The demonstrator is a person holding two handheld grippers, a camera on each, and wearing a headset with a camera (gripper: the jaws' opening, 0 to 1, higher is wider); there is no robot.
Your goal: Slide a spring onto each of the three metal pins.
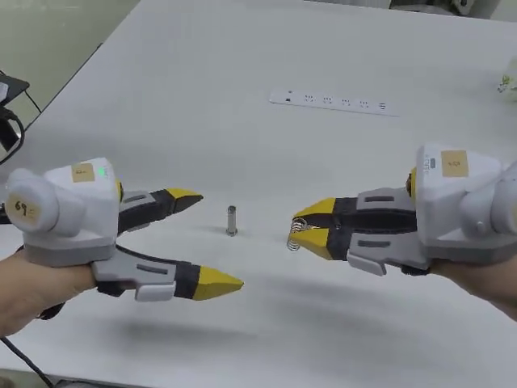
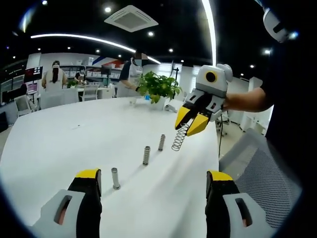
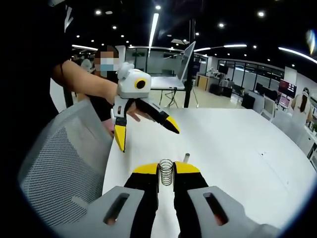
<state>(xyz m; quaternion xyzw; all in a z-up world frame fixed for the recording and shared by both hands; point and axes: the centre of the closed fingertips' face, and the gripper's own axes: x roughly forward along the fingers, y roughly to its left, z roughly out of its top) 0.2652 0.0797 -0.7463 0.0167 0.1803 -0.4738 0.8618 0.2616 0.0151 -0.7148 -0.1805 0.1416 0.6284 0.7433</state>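
Head view: I see the right tool, black with yellow tips, closed almost fully on a small steel coil spring. It grips the coil at one end, and the rest hangs below the tips over the white tabletop. The left tool, of the same build, is spread wide and holds nothing. A short upright metal pin stands bare on the tabletop between the two tools, near the spring but apart from it. A white power strip lies well beyond.

Left gripper view: the bare pin stands nearest, with a middle pin and a far pin in a row behind it. Both appear to carry a coil already, though at this size I cannot be certain. The held spring hangs tilted near the far pin.

Right gripper view: the spring stands upright, clamped between the tips.
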